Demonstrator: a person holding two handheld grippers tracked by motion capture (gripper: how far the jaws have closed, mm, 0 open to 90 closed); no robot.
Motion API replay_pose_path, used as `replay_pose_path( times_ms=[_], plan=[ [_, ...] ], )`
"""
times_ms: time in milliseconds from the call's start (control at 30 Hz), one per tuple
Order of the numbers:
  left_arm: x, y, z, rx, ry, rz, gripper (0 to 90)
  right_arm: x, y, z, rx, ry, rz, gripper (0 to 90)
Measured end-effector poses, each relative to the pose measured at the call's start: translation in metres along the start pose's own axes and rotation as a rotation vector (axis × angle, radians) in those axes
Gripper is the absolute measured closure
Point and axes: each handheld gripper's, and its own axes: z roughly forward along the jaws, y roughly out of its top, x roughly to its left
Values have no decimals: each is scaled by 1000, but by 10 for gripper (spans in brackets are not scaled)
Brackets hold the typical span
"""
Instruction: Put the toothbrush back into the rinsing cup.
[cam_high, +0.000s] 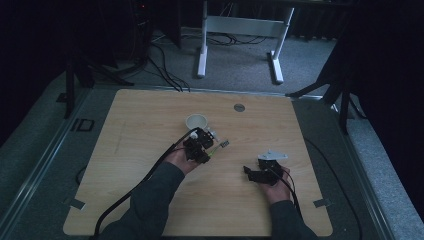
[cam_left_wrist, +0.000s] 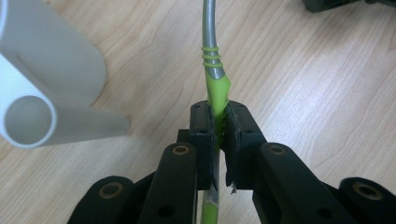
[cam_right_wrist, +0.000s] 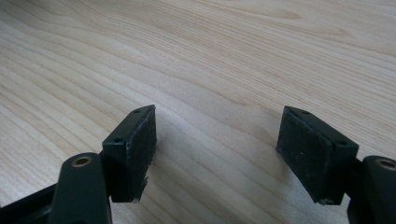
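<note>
Two tools: left tool (cam_left_wrist: 217, 123) clenched on green-handled fork (cam_left_wrist: 215, 88), handle between pads, tines end sticking out beside white cup (cam_high: 196, 121); right tool (cam_right_wrist: 217, 154) released over bare tabletop (cam_high: 150, 115).

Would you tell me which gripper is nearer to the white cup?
Left. The left gripper, clamped on a green-handled utensil, sits right beside the white cup; the right gripper rests apart, open, nearer the person.

Fork (cam_left_wrist: 212, 56) tines (past frame edge)
</note>
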Motion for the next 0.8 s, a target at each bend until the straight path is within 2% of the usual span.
replay_pose_path(
  times_ms=[167, 500, 800],
  plan=[
    [0, -1, -4, -41, 6, -1, 831, 0, 0, 0, 0, 0, -1, 279],
    [3, -2, -9, -84, 6, 2, 832, 0, 0, 0, 0, 0, -2, 279],
    [4, -2, -15, -147, 13, 14, 831, 0, 0, 0, 0, 0, -2, 279]
  ],
)
